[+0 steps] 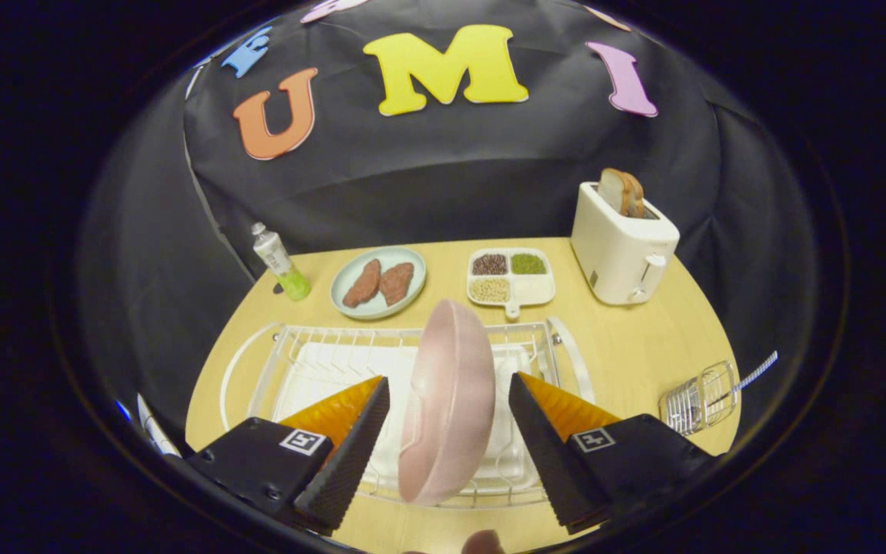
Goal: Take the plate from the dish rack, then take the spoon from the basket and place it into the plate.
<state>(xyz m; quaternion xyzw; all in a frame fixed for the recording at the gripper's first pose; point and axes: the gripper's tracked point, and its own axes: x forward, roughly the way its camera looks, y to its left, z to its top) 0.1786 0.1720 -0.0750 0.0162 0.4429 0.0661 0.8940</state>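
On the pale wooden worktop (643,346), furthest left and near the back, a small clear plastic bottle (280,263) with a white cap and yellow-green liquid in its lower part stands slightly tilted. Just right of it sits a round pale-green plate (344,296) carrying two reddish-brown patties (379,283) side by side. In front of these spreads the white wire dish rack (320,350) over its white drip tray, taking up the left and middle of the worktop.

In that rack the pink round plate (447,400) stands on edge, its rim turned toward me. It sits between the two fingers of the hand-held gripper (447,431), which is spread open: the left finger is a clear gap away from the plate, the right finger likewise apart from it, so neither presses on it.

Behind the rack, right of the green plate, lies a white four-compartment tray with a short handle (531,291), holding dark, green and tan grains in three of its sections. Further right stands a white two-slot toaster (620,246) with a slice of toast (621,192) poking out of the top. Nearest the right edge, well apart from the rack, a small wire basket (701,398) lies on the worktop, and the spoon with a blue-and-white handle (754,375) sticks out of it to the right.
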